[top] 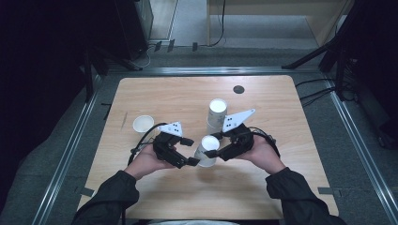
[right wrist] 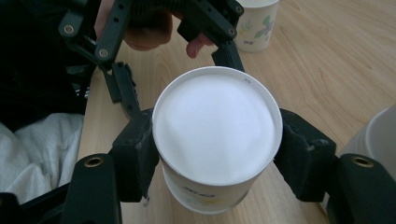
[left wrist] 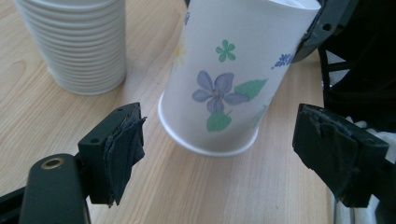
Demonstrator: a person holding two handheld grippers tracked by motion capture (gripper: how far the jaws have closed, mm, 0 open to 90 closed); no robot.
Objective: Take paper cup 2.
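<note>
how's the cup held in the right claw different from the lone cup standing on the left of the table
The held paper cup is tilted and clamped at its rim between the right claw jaws; the lone paper cup stands upright, untouched. The held cup sits between both claws; the lone cup stands apart beyond the left claw. Both are white with floral print.

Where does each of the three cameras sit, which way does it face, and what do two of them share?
High view: above the person's side of the table, facing forward and down; both forearms, the left gripper and the right gripper show.
Left gripper view: rides on the left gripper, looking along its open jaws at the flowered cup.
Right gripper view: rides on the right gripper, looking down into that cup, jaws clamping it.
Shared: all show the flowered cup; the cup stack shows too.
</note>
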